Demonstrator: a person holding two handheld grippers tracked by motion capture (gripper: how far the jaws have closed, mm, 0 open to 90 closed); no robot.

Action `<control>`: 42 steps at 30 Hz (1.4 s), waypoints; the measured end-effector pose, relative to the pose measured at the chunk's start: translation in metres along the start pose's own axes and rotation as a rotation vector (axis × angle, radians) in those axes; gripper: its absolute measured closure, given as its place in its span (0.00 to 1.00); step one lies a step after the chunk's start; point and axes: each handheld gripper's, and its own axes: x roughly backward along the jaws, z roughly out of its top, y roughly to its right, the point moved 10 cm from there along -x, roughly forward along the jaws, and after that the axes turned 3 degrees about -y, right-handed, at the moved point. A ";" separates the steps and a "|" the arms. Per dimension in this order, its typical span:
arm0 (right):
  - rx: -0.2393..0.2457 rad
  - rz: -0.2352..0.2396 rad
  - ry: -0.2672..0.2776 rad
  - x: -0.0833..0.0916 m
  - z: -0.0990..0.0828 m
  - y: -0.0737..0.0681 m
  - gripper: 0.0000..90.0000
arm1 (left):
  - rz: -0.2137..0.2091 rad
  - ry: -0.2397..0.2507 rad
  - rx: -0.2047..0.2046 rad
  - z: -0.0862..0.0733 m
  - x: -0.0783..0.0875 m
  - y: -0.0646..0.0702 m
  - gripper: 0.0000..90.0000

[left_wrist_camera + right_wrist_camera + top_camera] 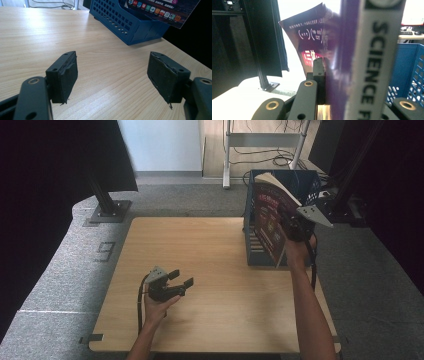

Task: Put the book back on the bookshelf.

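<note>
A book (269, 215) with a dark purple and red cover is held tilted, spine toward me, over the blue slotted crate (252, 251) at the table's far right. My right gripper (290, 223) is shut on it near the spine. In the right gripper view the grey spine (374, 65) reads "SCIENCE" and one black jaw presses flat on the purple cover (314, 37); the crate (409, 67) lies behind. My left gripper (182, 278) hovers low over the wooden table (200, 245), left of centre, open. Nothing lies between its pads (66, 75), and the crate (125, 22) and book (162, 10) are ahead.
A black stand's base plate (107, 210) sits on the grey carpet beyond the table's far left corner. Dark curtains hang at both sides. A white metal frame (227, 155) and loose cables (265, 157) stand behind the crate.
</note>
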 end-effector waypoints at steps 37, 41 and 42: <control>-0.026 -0.069 -0.002 -0.042 0.006 0.009 0.91 | 0.000 0.029 0.018 0.006 0.008 -0.007 0.27; -0.026 -0.076 -0.003 -0.046 0.004 0.010 0.91 | 0.001 0.029 0.019 0.006 0.008 -0.007 0.27; -0.021 -0.080 -0.004 -0.047 0.003 0.010 0.91 | 0.002 0.029 0.019 0.006 0.008 -0.007 0.27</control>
